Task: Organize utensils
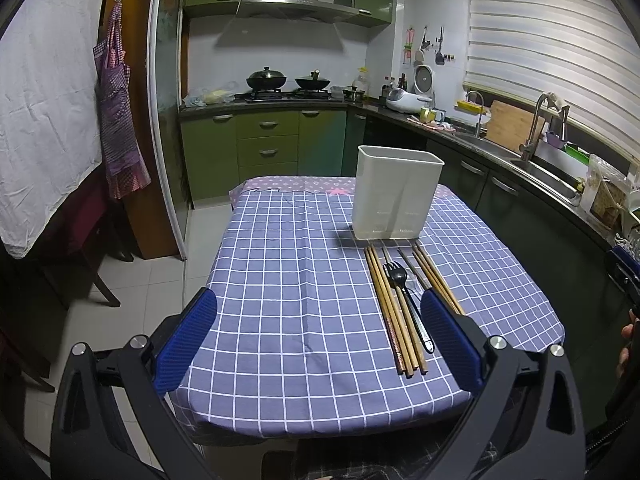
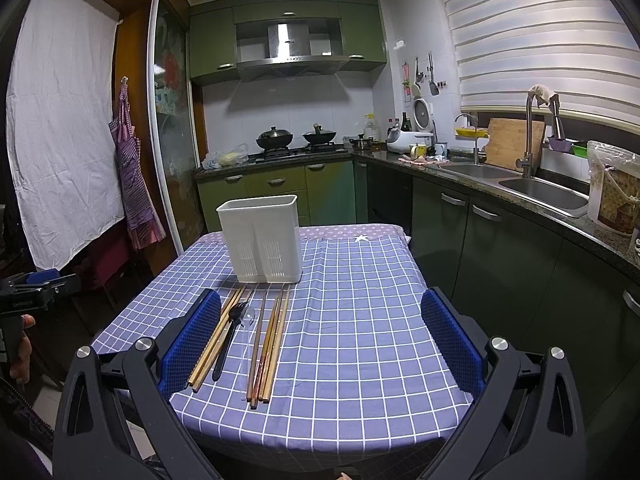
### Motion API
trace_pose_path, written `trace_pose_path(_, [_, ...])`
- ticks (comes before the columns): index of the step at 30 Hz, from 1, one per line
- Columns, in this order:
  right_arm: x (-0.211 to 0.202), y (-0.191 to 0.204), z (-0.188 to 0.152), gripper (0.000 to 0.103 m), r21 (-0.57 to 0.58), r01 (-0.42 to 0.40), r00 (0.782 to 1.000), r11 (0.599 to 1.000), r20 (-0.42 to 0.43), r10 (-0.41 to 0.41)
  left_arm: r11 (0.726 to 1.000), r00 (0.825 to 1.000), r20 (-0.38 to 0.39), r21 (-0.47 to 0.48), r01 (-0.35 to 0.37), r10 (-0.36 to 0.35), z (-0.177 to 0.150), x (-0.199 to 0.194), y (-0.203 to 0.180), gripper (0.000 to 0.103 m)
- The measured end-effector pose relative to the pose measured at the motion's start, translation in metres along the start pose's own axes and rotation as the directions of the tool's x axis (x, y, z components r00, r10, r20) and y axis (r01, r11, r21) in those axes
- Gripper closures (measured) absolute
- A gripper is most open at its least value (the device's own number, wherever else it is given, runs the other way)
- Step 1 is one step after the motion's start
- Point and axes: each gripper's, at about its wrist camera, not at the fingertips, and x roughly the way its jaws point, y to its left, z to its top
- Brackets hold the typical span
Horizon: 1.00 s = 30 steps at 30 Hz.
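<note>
A green-cabinet kitchen surrounds a table [image 1: 304, 360] covered in a purple checked cloth; a counter with a steel sink [image 2: 540, 192] runs along the right, two dark woks [image 2: 296, 136] sit on the stove at the back, and a purple apron [image 1: 118, 120] hangs by the door frame on the left. Nothing lies between either tool and the utensils. A white plastic utensil holder [image 2: 262, 240] stands upright toward the far side of the table, its lower walls perforated. Just in front of it the utensils lie side by side on the cloth, pointing roughly toward the holder: several wooden chopsticks [image 2: 272, 344], a black fork [image 2: 228, 340] among them, a black spoon [image 1: 400, 278] beside the fork, and a clear plastic spoon [image 2: 248, 320] that is hard to make out. The left gripper [image 1: 320, 328] hovers over the near table edge with its blue-padded fingers spread wide and empty. The right gripper [image 2: 320, 328] does likewise, wide apart and holding nothing.
</note>
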Motion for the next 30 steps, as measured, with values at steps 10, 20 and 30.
trace_pose_path(10, [-0.0003,0.0001,0.0029,0.004,0.001,0.001,1.000,1.000,0.000,-0.001,1.000,1.000,-0.002,-0.001,0.000,0.000,0.0015,-0.0006,-0.0001,0.006])
trace_pose_path(20, [-0.0004,0.0001,0.0030,0.004,0.001,0.001,1.000,1.000,0.000,-0.001,1.000,1.000,-0.006,-0.001,0.002,-0.002,0.0002,-0.0004,0.0012,0.006])
trace_pose_path(30, [-0.0001,-0.0002,0.0027,0.004,0.001,0.001,1.000,1.000,-0.005,-0.001,1.000,1.000,-0.013,-0.001,0.003,-0.003,-0.0010,0.0016,0.0009,0.006])
